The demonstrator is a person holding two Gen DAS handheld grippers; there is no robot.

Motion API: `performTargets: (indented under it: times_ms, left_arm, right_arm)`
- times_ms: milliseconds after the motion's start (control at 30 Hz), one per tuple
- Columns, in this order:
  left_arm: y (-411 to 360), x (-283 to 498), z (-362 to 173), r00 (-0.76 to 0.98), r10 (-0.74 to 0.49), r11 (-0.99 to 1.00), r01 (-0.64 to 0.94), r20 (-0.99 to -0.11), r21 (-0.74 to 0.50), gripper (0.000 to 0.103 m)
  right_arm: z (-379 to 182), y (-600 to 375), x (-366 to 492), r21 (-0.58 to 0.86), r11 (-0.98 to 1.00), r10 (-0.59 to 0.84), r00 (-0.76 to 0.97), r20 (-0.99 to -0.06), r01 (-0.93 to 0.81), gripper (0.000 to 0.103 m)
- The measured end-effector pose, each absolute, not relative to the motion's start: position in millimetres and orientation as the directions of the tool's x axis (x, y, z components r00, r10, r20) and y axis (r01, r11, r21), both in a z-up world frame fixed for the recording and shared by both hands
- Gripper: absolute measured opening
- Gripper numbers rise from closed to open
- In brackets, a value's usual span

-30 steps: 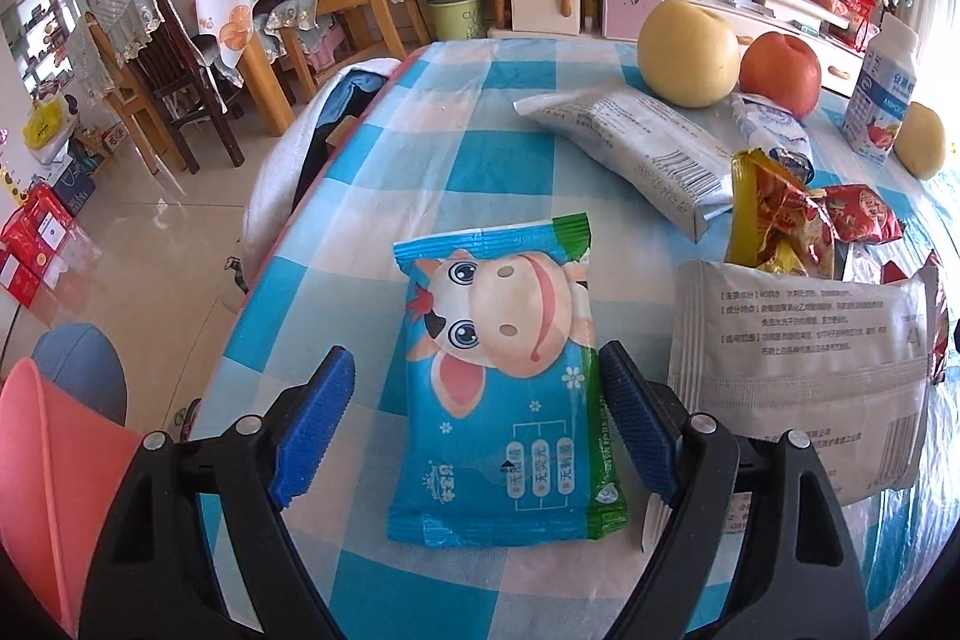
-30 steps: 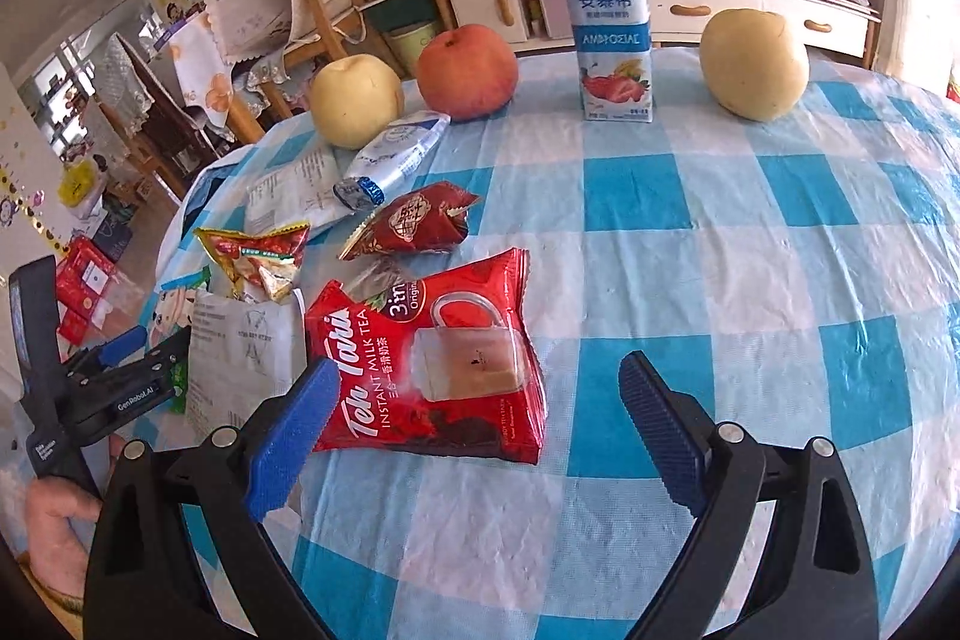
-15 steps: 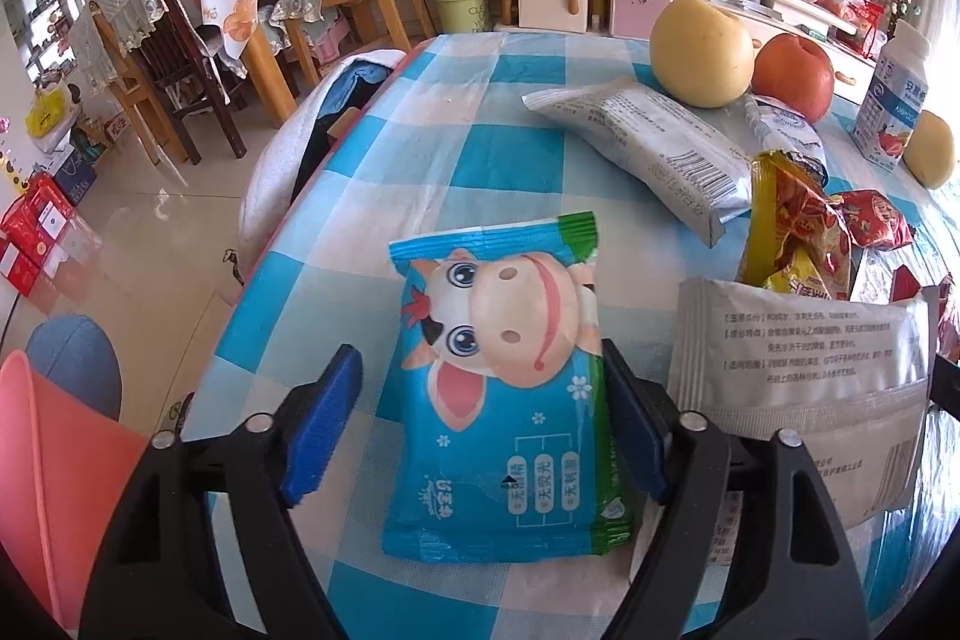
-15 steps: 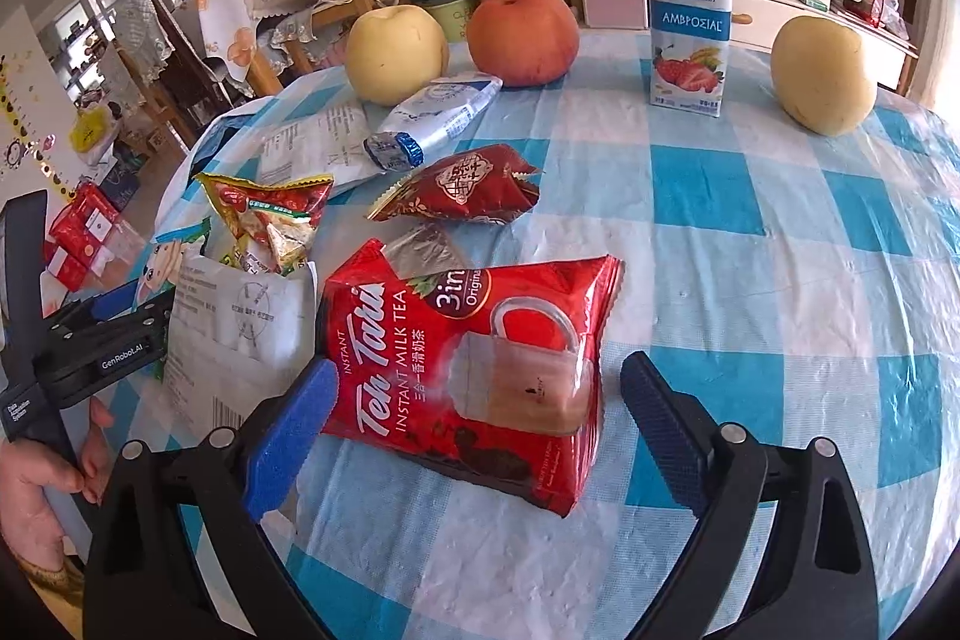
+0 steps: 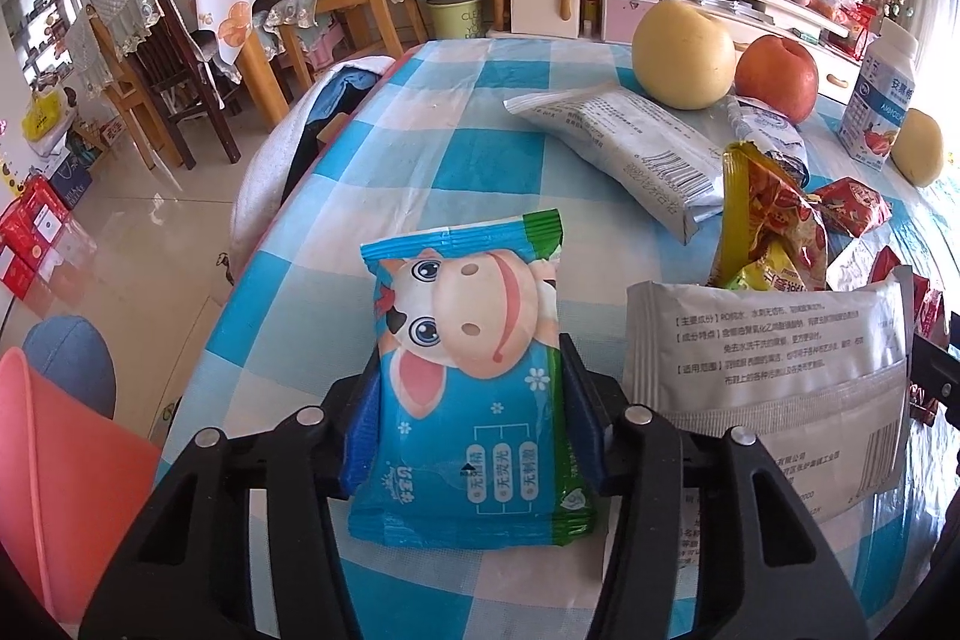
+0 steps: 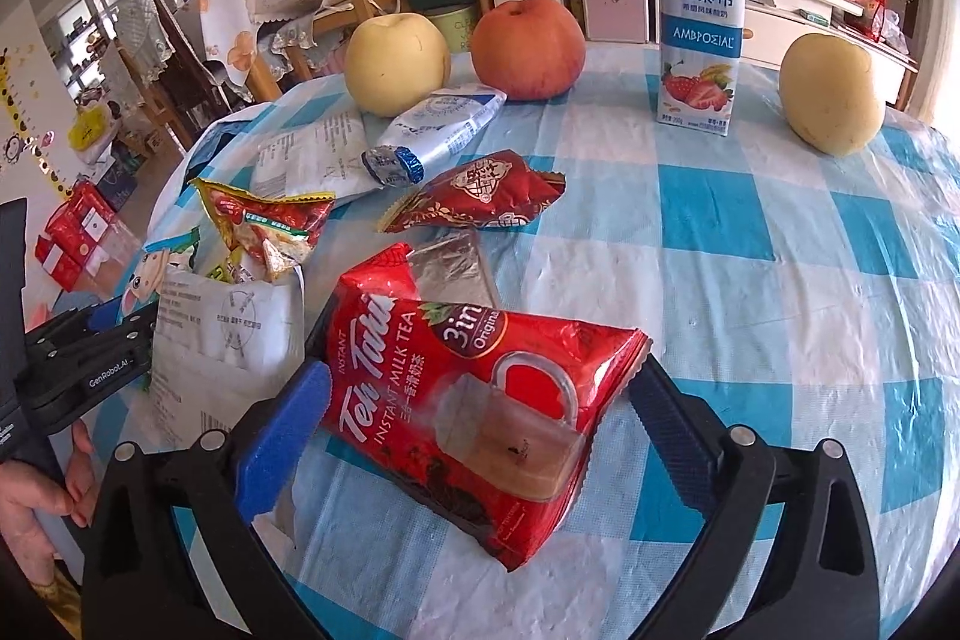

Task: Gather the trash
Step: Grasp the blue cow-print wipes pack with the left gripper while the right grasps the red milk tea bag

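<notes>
A blue wet-wipe packet with a cartoon cow (image 5: pixel 468 340) lies near the left edge of the blue-checked table (image 5: pixel 456 172). My left gripper (image 5: pixel 465 400) is closing on it, and both blue pads press its sides. The left gripper (image 6: pixel 114 322) also shows at the left of the right wrist view, with a hand under it. A red instant milk tea packet (image 6: pixel 456 340) lies between the fingers of my right gripper (image 6: pixel 480 388). Those jaws are opening and stand clear of the packet on both sides.
More wrappers lie between the two: a white pouch (image 5: pixel 768 358), a yellow-red snack bag (image 5: pixel 768 220), a grey packet (image 5: pixel 624 148), a small red wrapper (image 6: pixel 480 196). Two pears, an apple (image 6: pixel 528 46) and a yogurt bottle (image 6: pixel 699 22) stand behind. A pink bin (image 5: pixel 54 460) sits below the table's left edge.
The left jaws have come in from wide apart onto the sides of the cow packet. The right gripper has edged forward so that the red tea packet now lies between its fingers.
</notes>
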State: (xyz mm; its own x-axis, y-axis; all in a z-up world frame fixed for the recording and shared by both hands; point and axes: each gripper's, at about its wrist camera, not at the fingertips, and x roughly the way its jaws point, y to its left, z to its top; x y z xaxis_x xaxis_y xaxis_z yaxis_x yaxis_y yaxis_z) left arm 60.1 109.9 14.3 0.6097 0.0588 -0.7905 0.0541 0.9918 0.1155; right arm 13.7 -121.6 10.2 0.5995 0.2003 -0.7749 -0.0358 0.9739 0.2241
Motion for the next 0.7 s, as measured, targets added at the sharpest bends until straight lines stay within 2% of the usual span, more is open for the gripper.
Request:
performTargets:
  times_ms: [67, 200, 467, 600, 700]
  left_arm:
    - [110, 60, 14, 0.608, 0.057, 0.992, 0.053, -0.792, 0.112, 0.052]
    - [110, 59, 16, 0.607, 0.053, 0.993, 0.051, -0.793, 0.105, 0.05]
    - [115, 57, 17, 0.604, 0.043, 0.995, 0.044, -0.796, 0.087, 0.049]
    - [118, 57, 17, 0.603, 0.038, 0.996, 0.039, -0.797, 0.076, 0.049]
    - [120, 58, 17, 0.602, 0.036, 0.997, 0.039, -0.798, 0.074, 0.049]
  right_arm:
    - [11, -121, 12, 0.23, 0.972, 0.21, 0.599, -0.773, -0.043, 0.096]
    - [14, -122, 8, 0.26, 0.964, 0.242, 0.595, -0.766, -0.057, 0.071]
    - [19, -125, -3, 0.305, 0.95, 0.281, 0.591, -0.756, -0.062, 0.046]
    - [21, -123, -9, 0.37, 0.924, 0.352, 0.587, -0.729, -0.095, 0.044]
    - [20, -113, -8, 0.353, 0.927, 0.358, 0.591, -0.723, -0.13, 0.046]
